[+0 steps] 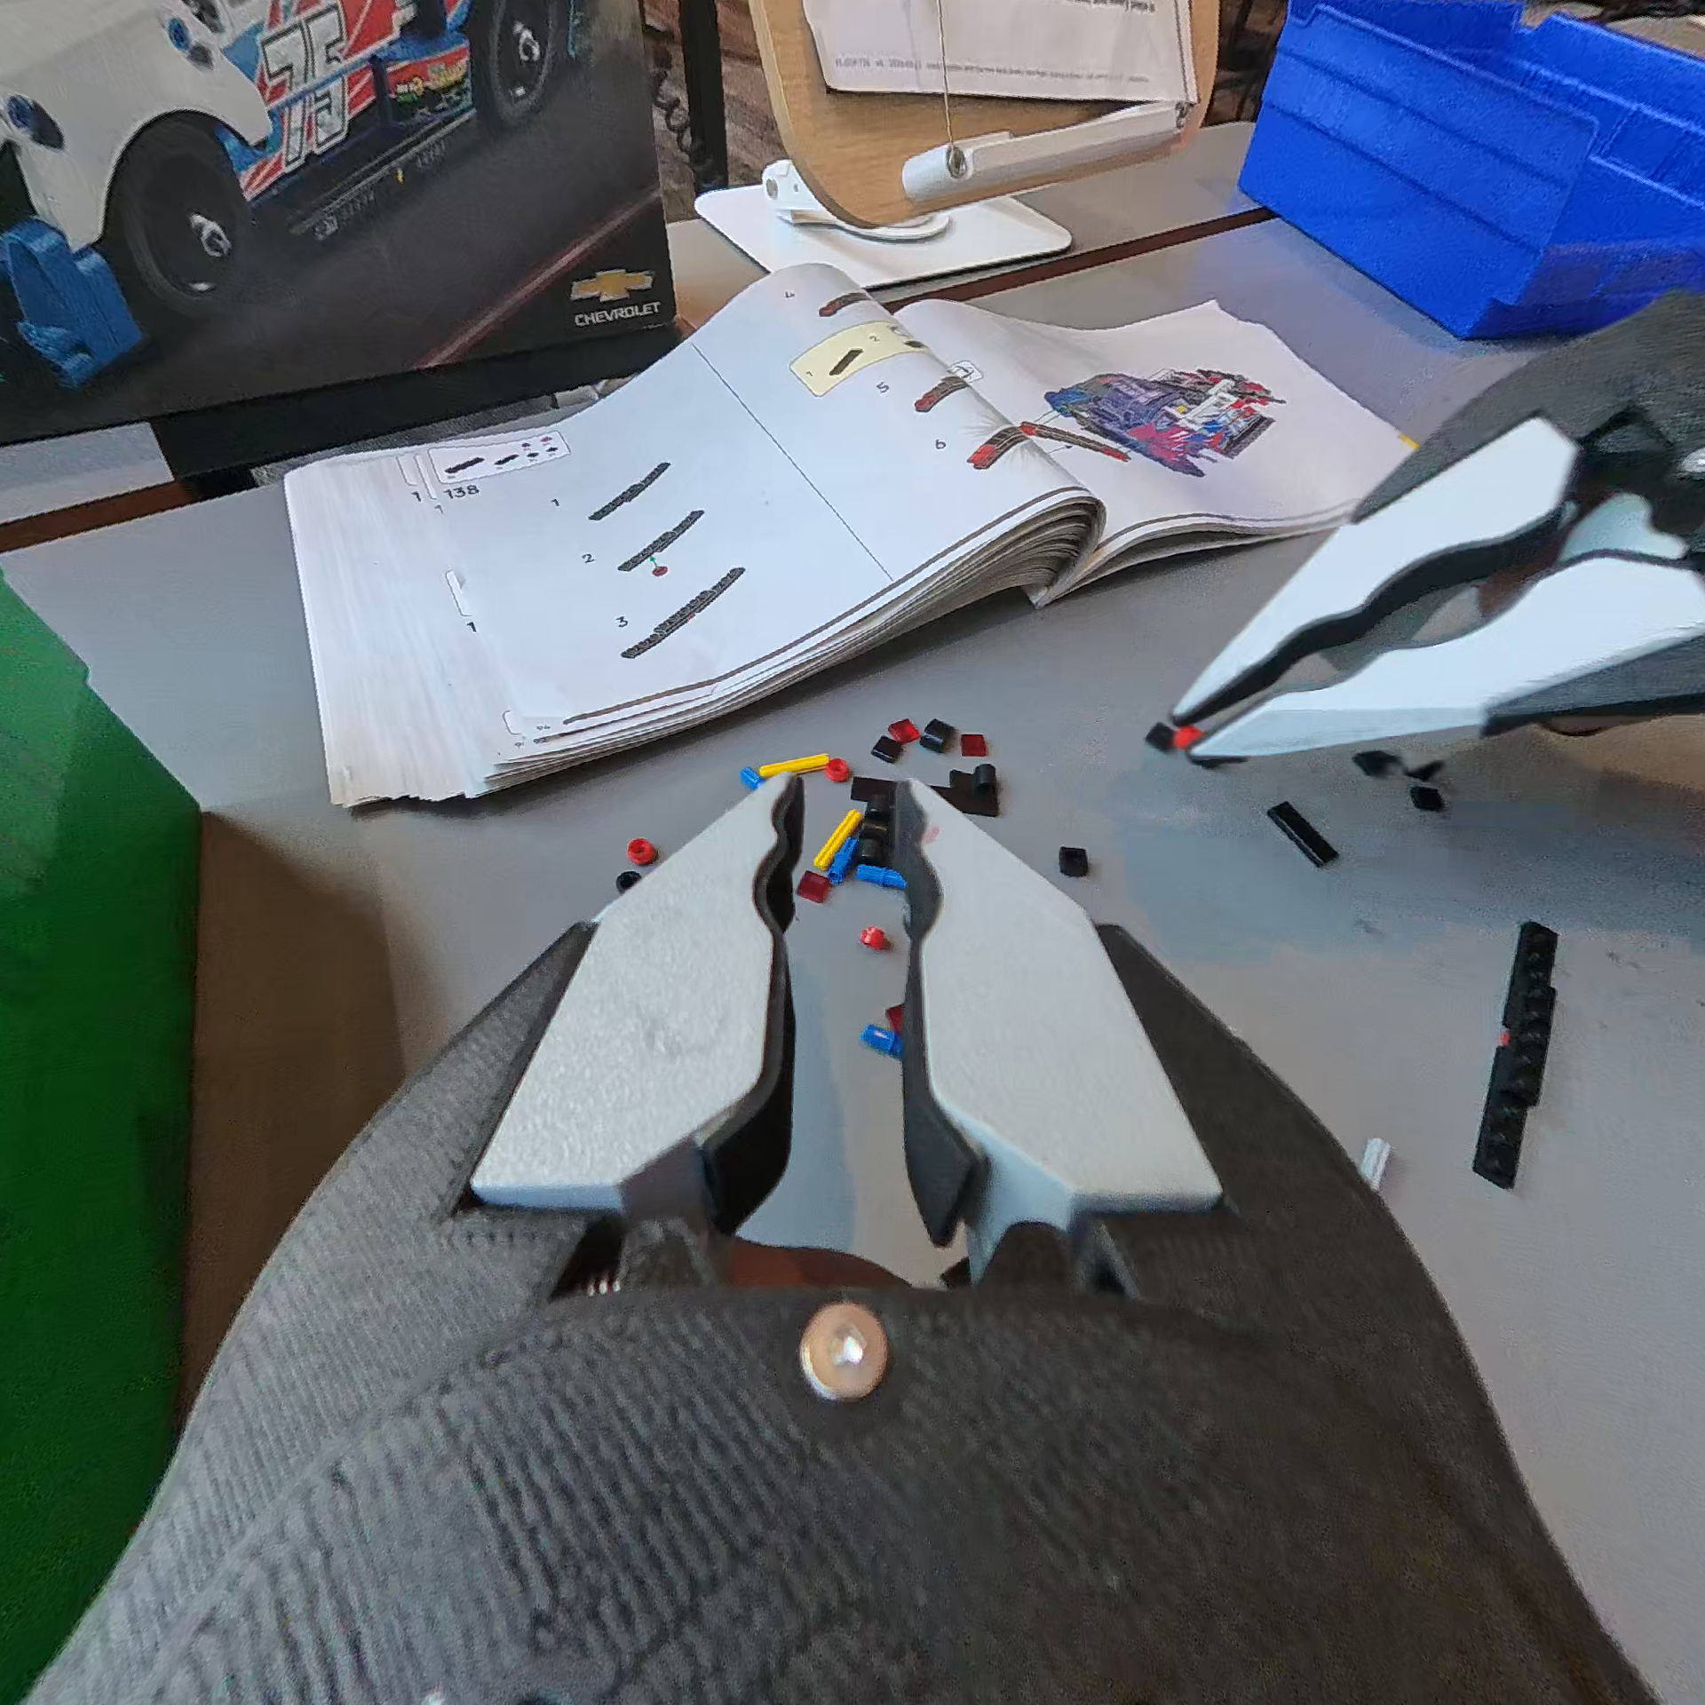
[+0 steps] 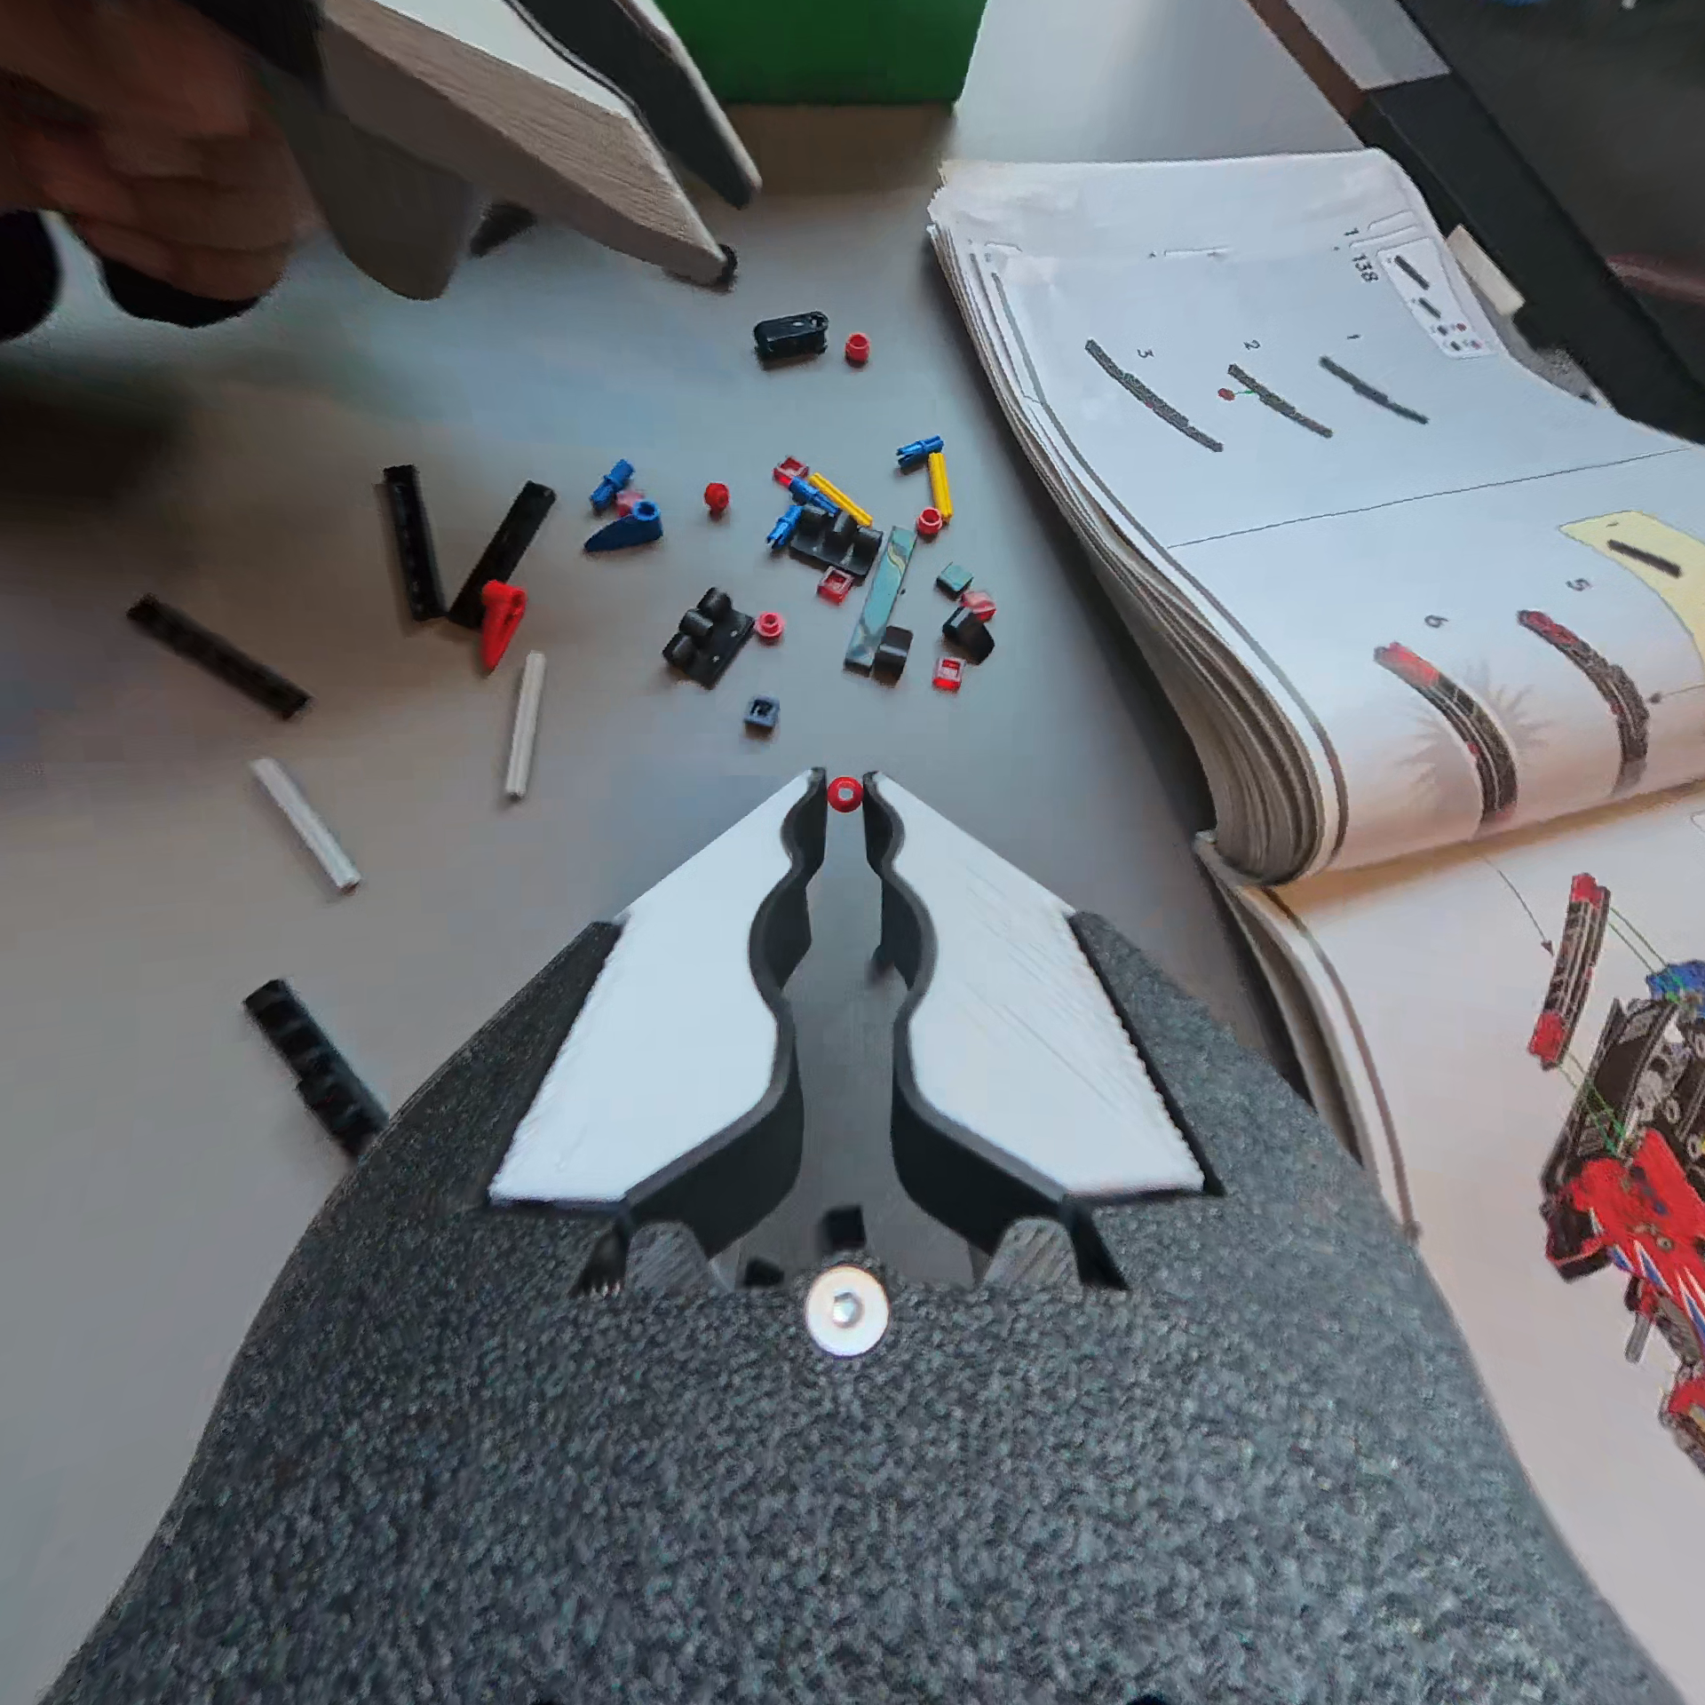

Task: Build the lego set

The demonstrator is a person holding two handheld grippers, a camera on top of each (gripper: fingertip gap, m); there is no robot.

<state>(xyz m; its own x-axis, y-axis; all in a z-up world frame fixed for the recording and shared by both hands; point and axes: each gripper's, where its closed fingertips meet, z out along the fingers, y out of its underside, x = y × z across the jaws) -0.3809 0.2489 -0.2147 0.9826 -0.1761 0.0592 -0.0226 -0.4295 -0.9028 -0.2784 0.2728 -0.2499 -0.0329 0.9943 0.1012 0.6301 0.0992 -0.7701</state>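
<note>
Plainly, right tool (image 2: pixel 843 793) pinching red ring (image 2: pixel 843 793); left tool (image 1: pixel 851 793) released, blue bin (image 1: pixel 1476 157) only leftward.

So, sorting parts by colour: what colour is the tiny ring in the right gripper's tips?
Red, clearest in the right wrist view.

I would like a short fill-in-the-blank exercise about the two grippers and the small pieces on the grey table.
1. The right gripper pinches a small ____ plastic ring.
2. The left gripper is ____, holding nothing.
3. The thick instruction booklet lies ____ on the grey table.

Missing words: red; open; open
</note>
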